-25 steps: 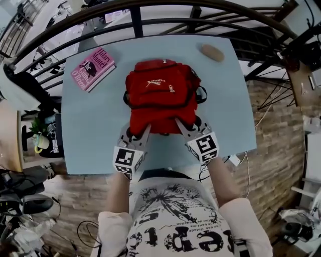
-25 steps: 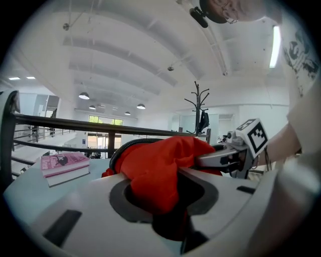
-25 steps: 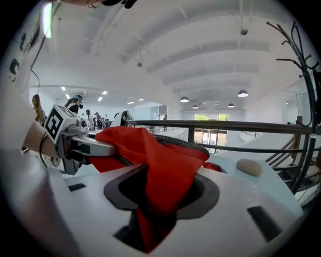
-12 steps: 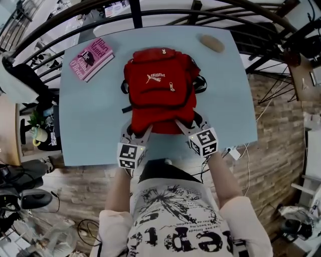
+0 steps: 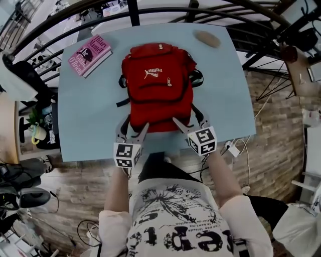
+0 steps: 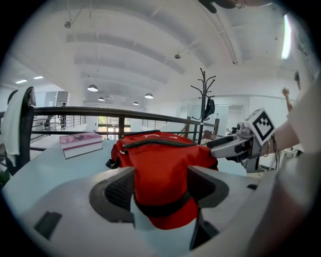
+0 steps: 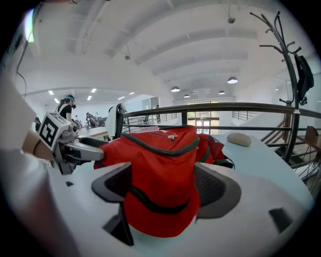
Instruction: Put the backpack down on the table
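A red backpack [image 5: 158,85] lies flat on the light-blue table [image 5: 90,115], its front pocket facing up. Both grippers sit at its near end. My left gripper [image 5: 132,131] has its jaws opening, and the backpack's red bottom edge [image 6: 160,165] with a black strap lies loosely between them. My right gripper [image 5: 191,123] is likewise opening, with the other bottom corner [image 7: 160,170] between its jaws. Each gripper shows in the other's view: the right gripper [image 6: 228,144] and the left gripper [image 7: 88,148].
A pink book [image 5: 90,54] lies at the table's far left corner. A beige oval object [image 5: 206,38] rests at the far right corner. A dark curved railing [image 5: 135,12] runs behind the table, and a coat stand [image 7: 291,75] stands past it.
The backpack has settled flatter on the table. Both grippers' jaws have spread wider round its near edge and sunk slightly toward the table's front edge.
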Demonstrator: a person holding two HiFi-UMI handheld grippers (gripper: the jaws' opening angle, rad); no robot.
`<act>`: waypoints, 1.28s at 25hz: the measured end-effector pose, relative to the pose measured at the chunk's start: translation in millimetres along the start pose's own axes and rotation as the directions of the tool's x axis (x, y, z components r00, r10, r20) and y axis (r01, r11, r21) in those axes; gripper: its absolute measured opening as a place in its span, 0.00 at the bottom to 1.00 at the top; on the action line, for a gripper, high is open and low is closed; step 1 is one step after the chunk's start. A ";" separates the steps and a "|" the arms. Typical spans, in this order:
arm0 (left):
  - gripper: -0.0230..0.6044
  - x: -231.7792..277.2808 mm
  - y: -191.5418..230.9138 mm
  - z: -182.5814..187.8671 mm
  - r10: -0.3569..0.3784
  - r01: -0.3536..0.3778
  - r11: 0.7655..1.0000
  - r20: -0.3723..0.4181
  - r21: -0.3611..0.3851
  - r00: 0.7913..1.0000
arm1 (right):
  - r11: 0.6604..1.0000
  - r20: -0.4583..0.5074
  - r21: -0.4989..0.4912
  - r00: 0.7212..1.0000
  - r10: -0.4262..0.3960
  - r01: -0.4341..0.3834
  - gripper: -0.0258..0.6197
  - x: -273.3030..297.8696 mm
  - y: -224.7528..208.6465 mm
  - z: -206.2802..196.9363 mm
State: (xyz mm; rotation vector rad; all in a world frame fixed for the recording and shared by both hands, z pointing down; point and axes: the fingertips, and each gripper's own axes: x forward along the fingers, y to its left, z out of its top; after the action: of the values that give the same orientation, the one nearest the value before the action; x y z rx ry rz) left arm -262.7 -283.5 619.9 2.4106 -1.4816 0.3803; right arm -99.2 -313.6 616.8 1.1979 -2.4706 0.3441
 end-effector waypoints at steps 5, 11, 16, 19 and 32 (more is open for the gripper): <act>0.51 -20.7 -5.4 22.2 0.016 -0.019 0.999 0.077 0.037 0.997 | 0.999 0.024 -0.049 1.000 -0.017 0.019 0.59 -18.4 11.0 7.1; 0.43 -42.0 -17.4 44.7 0.017 -0.028 0.996 0.132 0.086 0.991 | 0.998 0.096 -0.048 0.995 -0.041 0.046 0.51 -40.7 22.9 32.7; 0.15 -59.4 -31.6 75.3 0.025 -0.056 0.989 0.217 0.139 0.976 | 0.996 0.187 -0.044 0.980 -0.074 0.083 0.24 -67.4 26.3 70.0; 0.10 -70.2 -44.9 101.1 0.021 -0.075 0.978 0.261 0.196 0.965 | 0.994 0.235 -0.051 0.969 -0.083 0.097 0.12 -83.8 29.2 91.5; 0.08 -117.7 -73.5 190.6 -0.028 -0.060 0.969 0.348 0.241 0.937 | 0.974 0.361 -0.186 0.931 -0.056 0.131 0.03 -133.2 63.6 162.3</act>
State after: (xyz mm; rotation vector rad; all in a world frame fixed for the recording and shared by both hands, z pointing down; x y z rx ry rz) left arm -234.4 -226.5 392.9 2.7805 -1.6865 0.1504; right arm -109.8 -242.1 409.7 1.3811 -2.6499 -0.1715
